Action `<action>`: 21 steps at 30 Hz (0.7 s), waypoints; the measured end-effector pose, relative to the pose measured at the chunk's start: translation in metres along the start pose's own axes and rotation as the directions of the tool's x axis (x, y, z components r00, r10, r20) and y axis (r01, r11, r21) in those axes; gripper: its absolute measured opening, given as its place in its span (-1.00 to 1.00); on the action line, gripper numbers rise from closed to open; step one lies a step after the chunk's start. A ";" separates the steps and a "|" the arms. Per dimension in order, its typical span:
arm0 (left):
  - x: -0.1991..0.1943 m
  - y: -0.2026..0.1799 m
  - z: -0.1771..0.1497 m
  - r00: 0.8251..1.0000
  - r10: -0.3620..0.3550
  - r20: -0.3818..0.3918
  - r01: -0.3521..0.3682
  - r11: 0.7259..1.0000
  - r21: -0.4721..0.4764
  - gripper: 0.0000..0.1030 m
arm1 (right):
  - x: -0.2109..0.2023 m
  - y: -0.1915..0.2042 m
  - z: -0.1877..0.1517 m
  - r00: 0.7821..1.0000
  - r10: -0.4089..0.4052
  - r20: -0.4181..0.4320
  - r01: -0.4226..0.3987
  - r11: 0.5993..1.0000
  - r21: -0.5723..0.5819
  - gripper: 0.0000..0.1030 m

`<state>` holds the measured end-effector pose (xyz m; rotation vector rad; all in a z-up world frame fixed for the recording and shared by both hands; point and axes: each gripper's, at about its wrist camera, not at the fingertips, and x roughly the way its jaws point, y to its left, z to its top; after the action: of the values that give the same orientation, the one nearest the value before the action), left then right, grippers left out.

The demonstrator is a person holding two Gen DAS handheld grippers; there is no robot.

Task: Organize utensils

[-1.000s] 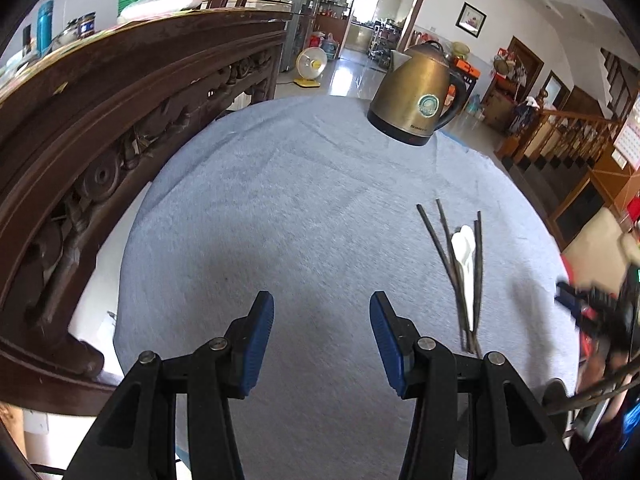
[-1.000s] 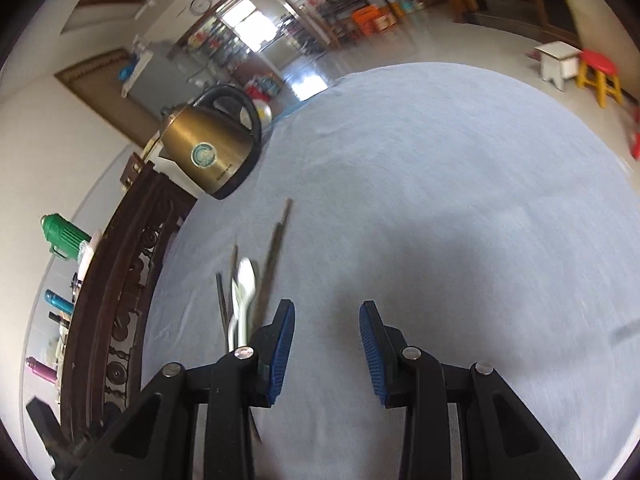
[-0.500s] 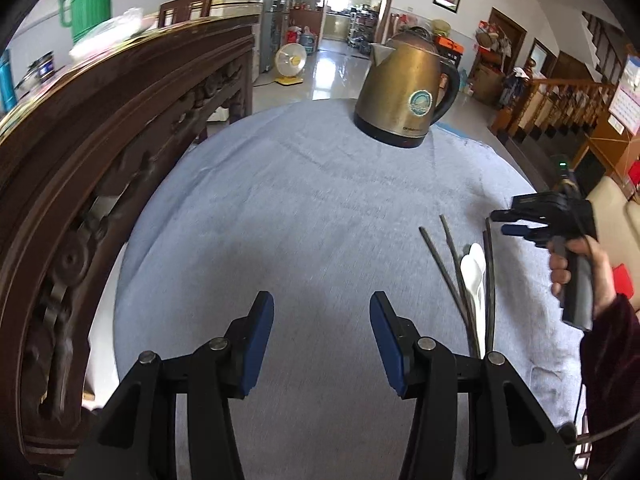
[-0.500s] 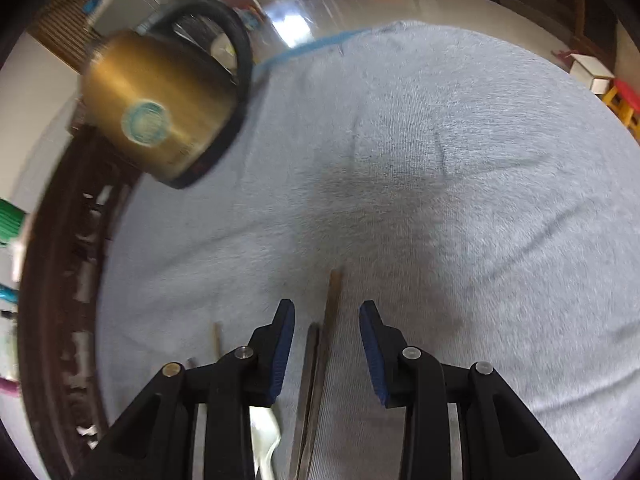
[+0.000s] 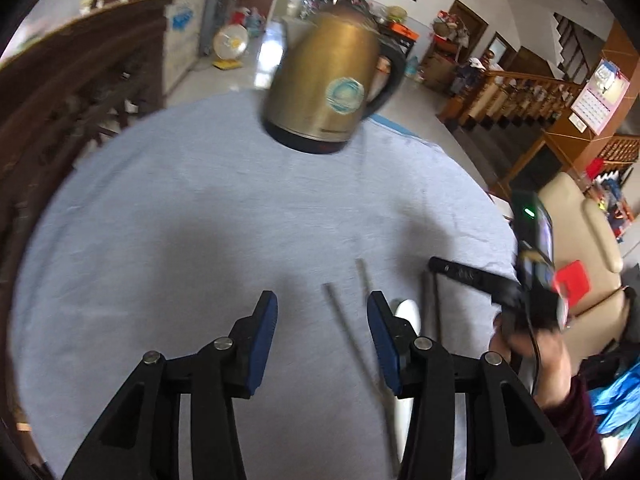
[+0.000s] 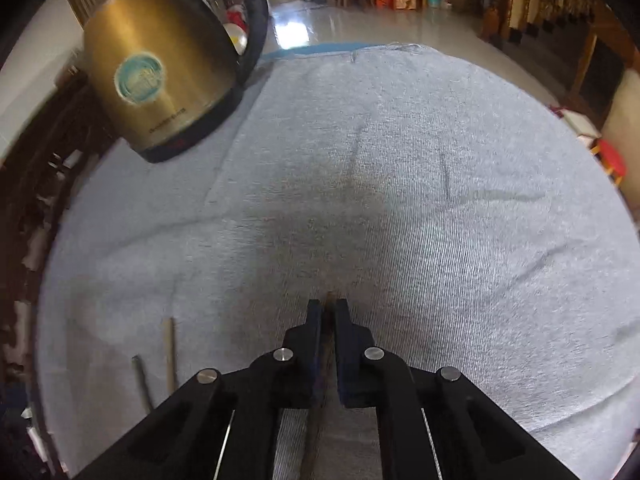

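Note:
Dark chopsticks and a white spoon (image 5: 408, 312) lie on the grey cloth. My left gripper (image 5: 322, 316) is open just above the cloth, with one chopstick (image 5: 340, 320) lying between its fingers and another (image 5: 363, 276) by the right finger. My right gripper (image 6: 329, 312) is shut on a dark chopstick (image 6: 329, 300) whose tip shows between the pads; it also shows in the left wrist view (image 5: 436, 268) at the right. Two loose chopsticks (image 6: 170, 348) lie to its left.
A gold electric kettle (image 5: 332, 84) stands at the far side of the cloth-covered round table (image 5: 160, 208). A carved dark wooden cabinet (image 5: 60, 92) runs along the left. A beige chair (image 5: 588, 232) stands off the right edge.
My right gripper has lowered onto a chopstick and closed on it. My left gripper has moved forward and right, bringing the chopsticks between and beside its fingers.

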<state>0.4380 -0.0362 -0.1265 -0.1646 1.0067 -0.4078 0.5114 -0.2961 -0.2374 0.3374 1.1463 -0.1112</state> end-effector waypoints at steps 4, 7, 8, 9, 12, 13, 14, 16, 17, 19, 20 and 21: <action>0.039 -0.024 0.017 0.998 -0.039 -0.053 0.038 0.999 -0.009 -0.07 | -0.026 -0.032 -0.012 0.993 0.091 0.073 -0.092 0.996 0.013 -0.88; 0.065 -0.036 0.024 0.994 -0.041 -0.102 0.040 0.999 -0.014 -0.07 | -0.046 -0.056 -0.024 0.983 0.142 0.118 -0.145 0.989 0.022 -0.88; 0.074 -0.038 0.025 0.993 -0.030 -0.117 0.028 0.999 -0.019 -0.07 | -0.052 -0.062 -0.028 0.980 0.149 0.131 -0.154 0.988 0.025 -0.88; 0.078 -0.040 0.025 0.992 -0.024 -0.127 0.021 1.000 -0.023 -0.07 | -0.058 -0.069 -0.031 0.977 0.159 0.142 -0.165 0.986 0.029 -0.88; 0.092 -0.045 0.028 0.988 -0.025 -0.154 0.019 0.999 -0.038 -0.07 | -0.073 -0.091 -0.039 0.970 0.179 0.167 -0.190 0.981 0.049 -0.87; 0.096 -0.047 0.028 0.986 -0.020 -0.167 0.014 0.999 -0.039 -0.07 | -0.076 -0.097 -0.037 0.967 0.188 0.173 -0.200 0.978 0.057 -0.87; 0.098 -0.048 0.028 0.984 -0.016 -0.179 0.009 0.999 -0.041 -0.07 | -0.079 -0.101 -0.038 0.965 0.195 0.177 -0.209 0.976 0.063 -0.87; 0.105 -0.050 0.028 0.980 0.002 -0.198 -0.010 0.999 -0.041 -0.07 | -0.086 -0.109 -0.040 0.960 0.208 0.186 -0.225 0.972 0.072 -0.87; 0.109 -0.050 0.027 0.978 0.022 -0.210 -0.030 0.999 -0.036 -0.07 | -0.087 -0.111 -0.043 0.958 0.216 0.187 -0.232 0.970 0.072 -0.87; 0.117 -0.050 0.025 0.969 0.045 -0.242 -0.057 0.997 -0.042 -0.14 | -0.094 -0.113 -0.048 0.954 0.230 0.193 -0.246 0.967 0.066 -0.87; 0.121 -0.049 0.025 0.966 0.038 -0.257 -0.053 0.997 -0.050 -0.26 | -0.095 -0.112 -0.050 0.952 0.235 0.193 -0.252 0.966 0.063 -0.87; 0.125 -0.049 0.023 0.960 0.038 -0.276 -0.055 0.997 -0.055 -0.32 | -0.096 -0.111 -0.051 0.951 0.243 0.193 -0.259 0.964 0.060 -0.87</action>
<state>0.5036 -0.1327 -0.1969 -0.1423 1.2961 -0.3627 0.3984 -0.3930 -0.1923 0.5349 0.9090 0.0336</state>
